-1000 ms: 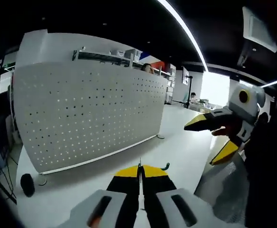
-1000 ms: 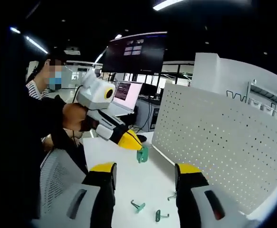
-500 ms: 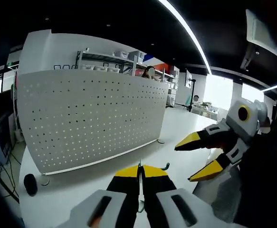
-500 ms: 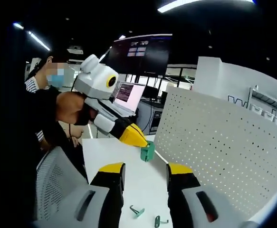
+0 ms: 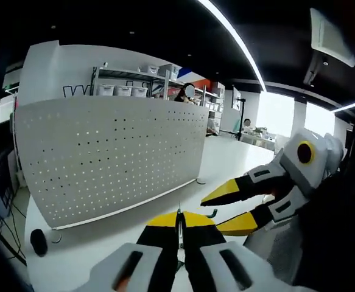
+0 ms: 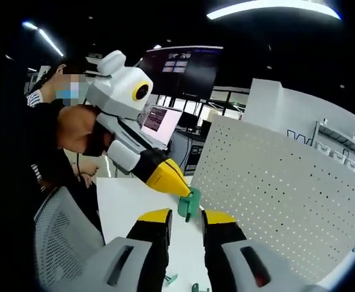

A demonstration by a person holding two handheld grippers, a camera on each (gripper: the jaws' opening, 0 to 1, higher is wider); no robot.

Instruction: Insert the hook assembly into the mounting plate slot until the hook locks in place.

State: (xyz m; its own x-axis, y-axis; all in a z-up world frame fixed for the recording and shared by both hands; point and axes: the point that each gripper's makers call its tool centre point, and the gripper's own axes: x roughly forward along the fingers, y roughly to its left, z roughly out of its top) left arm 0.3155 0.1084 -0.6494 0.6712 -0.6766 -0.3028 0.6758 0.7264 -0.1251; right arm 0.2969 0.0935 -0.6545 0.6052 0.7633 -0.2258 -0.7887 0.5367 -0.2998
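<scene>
Since the earlier frames the right gripper [image 5: 226,210] has dropped from the right edge toward frame centre, its fingers narrowing to a small gap around nothing. The left gripper [image 6: 186,190] is clamped on the green hook assembly [image 6: 189,204], mid-frame above the worktop [image 6: 125,198]. The pegboard mounting plate [image 5: 110,155] stands across the left, apart from both. Two loose green hooks [image 6: 196,287] lie at bottom.

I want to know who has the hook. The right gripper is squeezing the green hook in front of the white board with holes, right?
Not quite. The left gripper is squeezing the green hook, as the right gripper view shows. The right gripper is open. They are in front of the white pegboard.
</scene>
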